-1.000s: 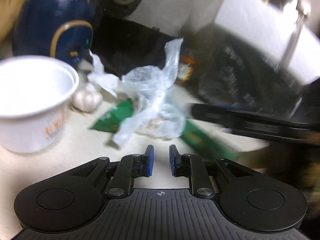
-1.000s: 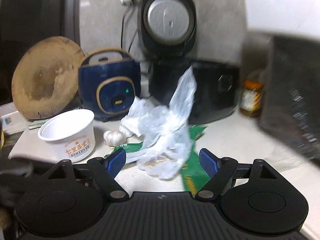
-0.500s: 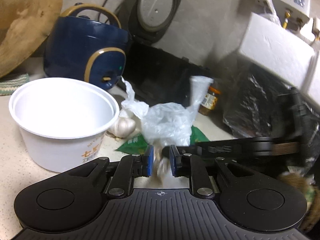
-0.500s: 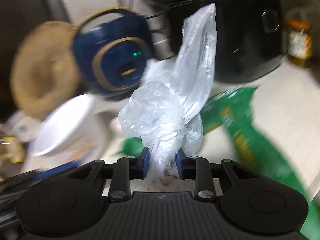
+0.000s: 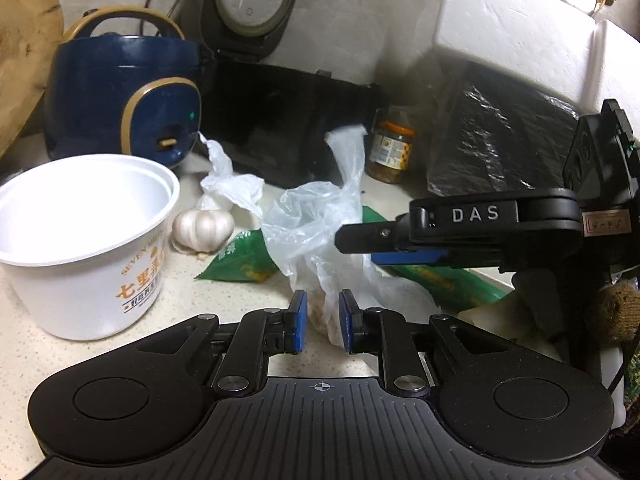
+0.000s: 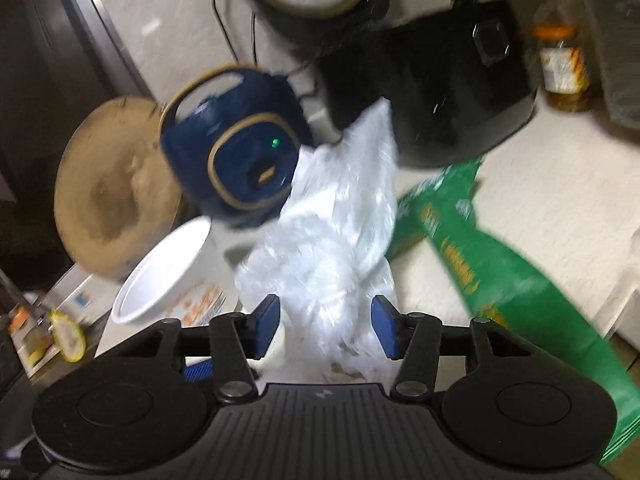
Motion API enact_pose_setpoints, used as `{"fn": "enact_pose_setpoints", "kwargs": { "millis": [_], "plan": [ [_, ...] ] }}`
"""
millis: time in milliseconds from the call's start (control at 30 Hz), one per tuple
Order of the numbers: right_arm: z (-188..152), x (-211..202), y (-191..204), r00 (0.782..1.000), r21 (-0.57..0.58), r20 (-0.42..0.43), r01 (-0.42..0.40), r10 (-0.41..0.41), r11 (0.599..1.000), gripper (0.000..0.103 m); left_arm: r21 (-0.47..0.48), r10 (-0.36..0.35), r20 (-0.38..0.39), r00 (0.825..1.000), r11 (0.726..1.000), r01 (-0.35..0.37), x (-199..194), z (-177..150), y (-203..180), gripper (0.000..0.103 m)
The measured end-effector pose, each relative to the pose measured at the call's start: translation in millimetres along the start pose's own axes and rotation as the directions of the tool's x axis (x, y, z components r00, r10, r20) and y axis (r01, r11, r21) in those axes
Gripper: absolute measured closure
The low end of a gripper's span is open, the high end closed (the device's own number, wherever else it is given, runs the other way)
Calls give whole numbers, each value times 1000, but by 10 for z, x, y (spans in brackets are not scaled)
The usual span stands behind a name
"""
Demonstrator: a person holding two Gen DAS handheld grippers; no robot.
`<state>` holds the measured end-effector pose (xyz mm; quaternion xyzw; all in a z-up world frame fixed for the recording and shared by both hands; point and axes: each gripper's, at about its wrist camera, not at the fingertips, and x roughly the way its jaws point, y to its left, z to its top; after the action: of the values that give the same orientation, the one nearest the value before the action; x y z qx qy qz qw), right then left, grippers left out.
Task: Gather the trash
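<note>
At the far left of the left wrist view a round wooden board (image 5: 22,52) leans up. Next to it a dark blue cooker (image 5: 124,100) stands on the pale speckled table (image 5: 48,364). In front of the cooker sits a white paper bowl (image 5: 80,240) with orange writing. Just right of the bowl lies a garlic bulb (image 5: 202,226).

In the middle lies a crumpled clear plastic bag (image 5: 320,236), and that is the trash. It rests on the table, partly over a green wrapper (image 5: 240,264). The left tongs (image 5: 322,326) are low in front of the bag. Their blue pads have only a narrow gap, and a bit of the bag sits in that gap, but it is too hard to tell if they pinch it.

Behind the bag is a black cooker (image 5: 288,132) with its lid up, then a small jar (image 5: 390,152) with an orange cap. The right tongs (image 5: 360,240) reach in from the right side, with their tip at the bag.

The right wrist view is blurry. There the right tongs (image 6: 325,326) are spread apart, with the plastic bag (image 6: 332,252) between the pads. The green wrapper (image 6: 500,276) stretches off to the right.
</note>
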<state>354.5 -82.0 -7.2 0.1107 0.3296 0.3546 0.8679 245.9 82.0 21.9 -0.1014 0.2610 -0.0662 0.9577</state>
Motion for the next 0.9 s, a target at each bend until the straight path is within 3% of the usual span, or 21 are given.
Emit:
{"fn": "enact_pose_setpoints", "kwargs": {
  "millis": [100,300,433,500,567,633,800,900],
  "plan": [
    [3,46,23,999,17,-31,-34,34,999,64,2,1,-9,1000,1000,-1,12,-13,-6,83],
    [-78,160,116,972,69,-137,-182,190,981,63,-14,24,-34,999,1000,-25,42,-31,22,82],
    [-105,-16,197,978,14,-108,-179,180,984,63,-85,53,-82,995,995,-60,112,-28,160,77],
    [-89,-158,248,990,-46,-43,-133,131,990,61,-118,49,-92,995,991,-60,122,-31,217,75],
    [-79,-320,300,998,-122,45,-46,51,991,51,-122,44,-95,994,991,-55,130,-32,225,75],
    [-76,-429,329,991,-193,129,71,-46,979,35,-105,40,-102,994,993,-51,131,-41,198,75],
    [-171,-445,282,909,-330,293,386,-295,862,21,-91,4,-125,992,996,-16,149,-39,164,82],
    [-224,-306,146,897,-369,265,434,-355,822,20,-132,-32,-118,992,991,16,129,-47,200,88]
  ]
}}
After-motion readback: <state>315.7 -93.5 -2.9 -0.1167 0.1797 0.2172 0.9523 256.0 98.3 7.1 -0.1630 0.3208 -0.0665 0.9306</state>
